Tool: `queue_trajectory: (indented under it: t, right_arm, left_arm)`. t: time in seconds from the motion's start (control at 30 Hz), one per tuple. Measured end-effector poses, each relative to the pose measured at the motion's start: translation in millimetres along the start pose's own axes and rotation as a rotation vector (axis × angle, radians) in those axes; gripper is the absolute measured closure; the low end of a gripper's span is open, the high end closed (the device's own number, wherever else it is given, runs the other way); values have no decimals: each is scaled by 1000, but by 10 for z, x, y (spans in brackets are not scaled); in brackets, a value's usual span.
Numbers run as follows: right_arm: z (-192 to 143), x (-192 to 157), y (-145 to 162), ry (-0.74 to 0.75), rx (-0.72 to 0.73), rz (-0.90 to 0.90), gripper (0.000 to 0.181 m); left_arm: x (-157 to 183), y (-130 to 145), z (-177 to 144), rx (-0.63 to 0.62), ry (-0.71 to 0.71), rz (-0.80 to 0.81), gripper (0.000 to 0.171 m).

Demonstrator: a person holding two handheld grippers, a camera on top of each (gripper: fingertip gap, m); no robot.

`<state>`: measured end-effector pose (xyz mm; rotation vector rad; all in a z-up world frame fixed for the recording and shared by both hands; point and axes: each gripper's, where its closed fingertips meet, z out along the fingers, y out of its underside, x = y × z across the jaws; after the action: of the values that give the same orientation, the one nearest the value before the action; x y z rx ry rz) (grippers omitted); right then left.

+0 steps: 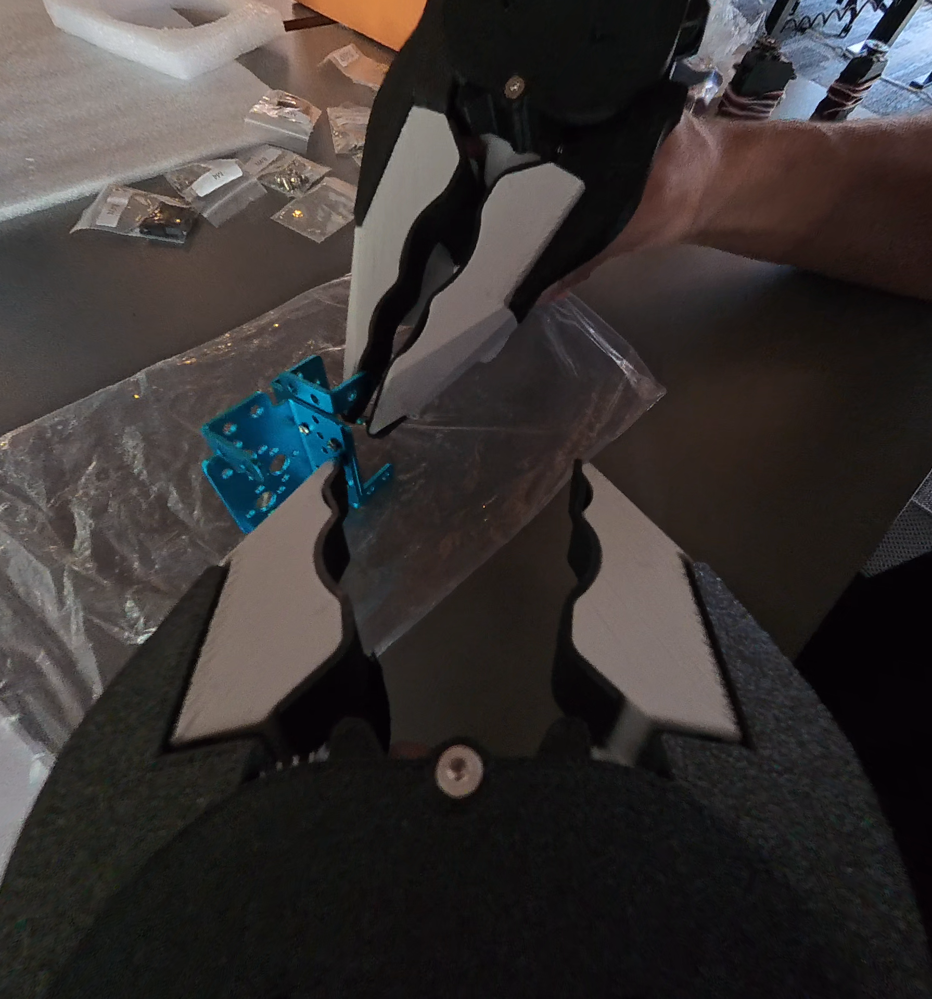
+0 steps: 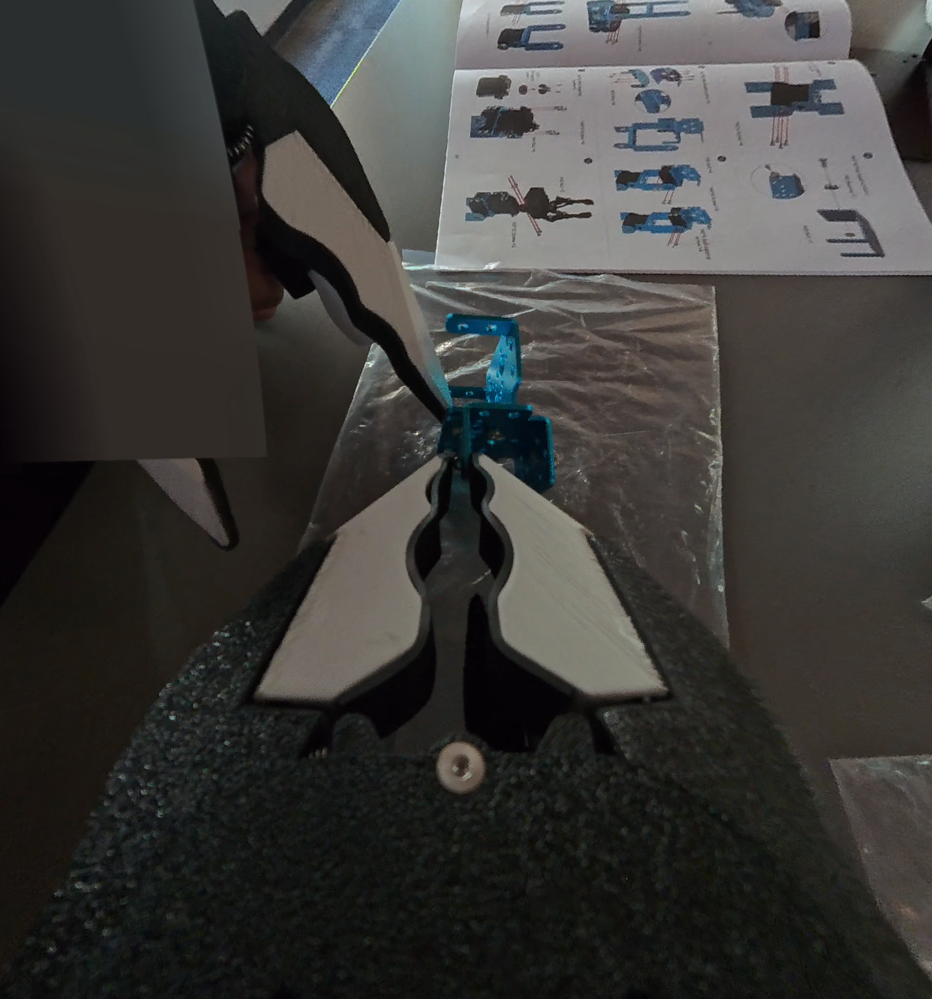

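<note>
Dark grey tabletop (image 1: 777,378) under a clear plastic bag (image 1: 74,513); your right gripper (image 2: 461,459) is nearly closed, pinching the blue bracket assembly (image 2: 507,443) edge, while your left gripper (image 1: 455,475) stands wide apart, one finger at the bracket's 5 o'clock

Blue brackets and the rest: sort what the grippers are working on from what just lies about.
In hand: blue bracket assembly, right gripper shut on it, left gripper open beside it, clear plastic bag beneath.
Lying about: instruction booklet, small parts bags, white foam.
</note>
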<state>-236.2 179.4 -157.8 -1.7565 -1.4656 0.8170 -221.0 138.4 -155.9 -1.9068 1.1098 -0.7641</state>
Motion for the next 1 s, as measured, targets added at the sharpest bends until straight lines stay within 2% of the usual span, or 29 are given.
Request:
queue_trajectory:
  t: [1.0]
  right_arm:
    - [6, -25, -70, 5, 5, -56, 176]
  left_arm:
    - [15, 64, 9, -40, -5, 51, 88]
